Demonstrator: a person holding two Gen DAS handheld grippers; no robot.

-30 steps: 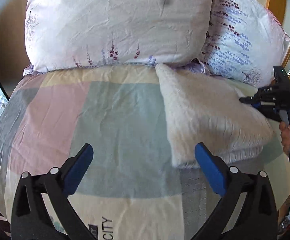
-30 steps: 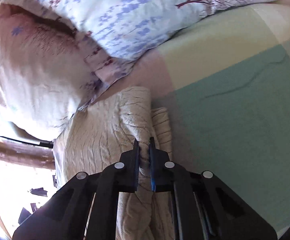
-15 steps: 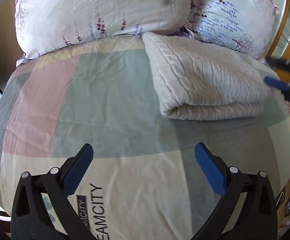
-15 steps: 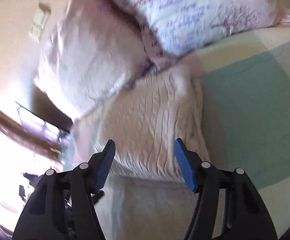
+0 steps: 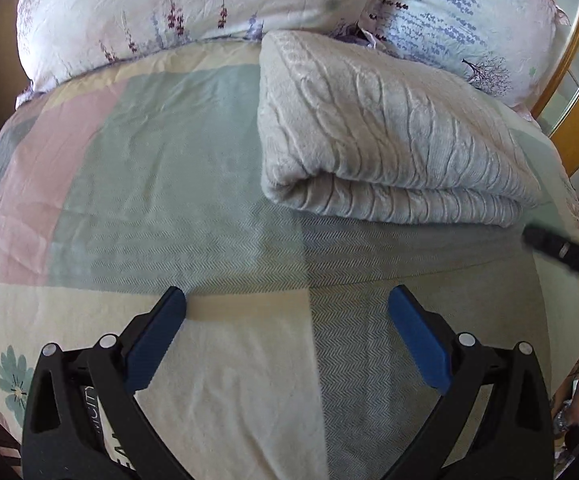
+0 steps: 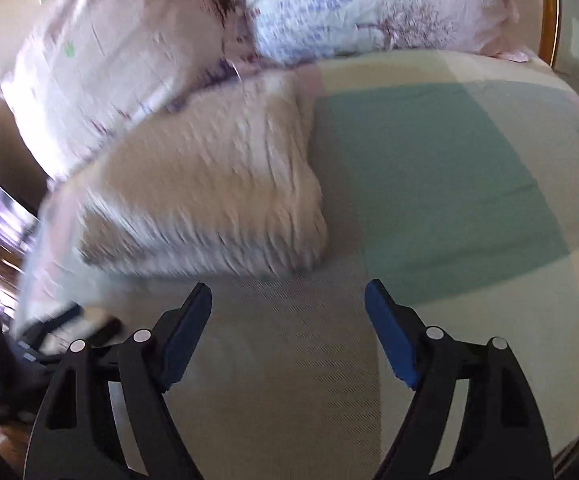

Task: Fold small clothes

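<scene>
A cream cable-knit sweater [image 5: 385,132] lies folded into a thick rectangle on the patchwork bedspread [image 5: 161,176], its far edge against the pillows. It also shows, blurred, in the right wrist view [image 6: 209,196]. My left gripper [image 5: 287,312] is open and empty, hovering over the bedspread well in front of the sweater. My right gripper [image 6: 289,304] is open and empty, just short of the sweater's near edge. A dark blurred part of the right gripper [image 5: 561,252] enters the left wrist view at the right edge.
Two floral pillows [image 5: 193,4] [image 5: 469,16] lean at the head of the bed behind the sweater. A wooden frame [image 5: 577,120] borders the bed at the right. The left gripper [image 6: 49,332] shows blurred at the lower left of the right wrist view.
My right gripper let go of the sweater's edge, opened and pulled back from it. My left gripper drew back toward the foot of the bed, still open. The sweater stays folded in place.
</scene>
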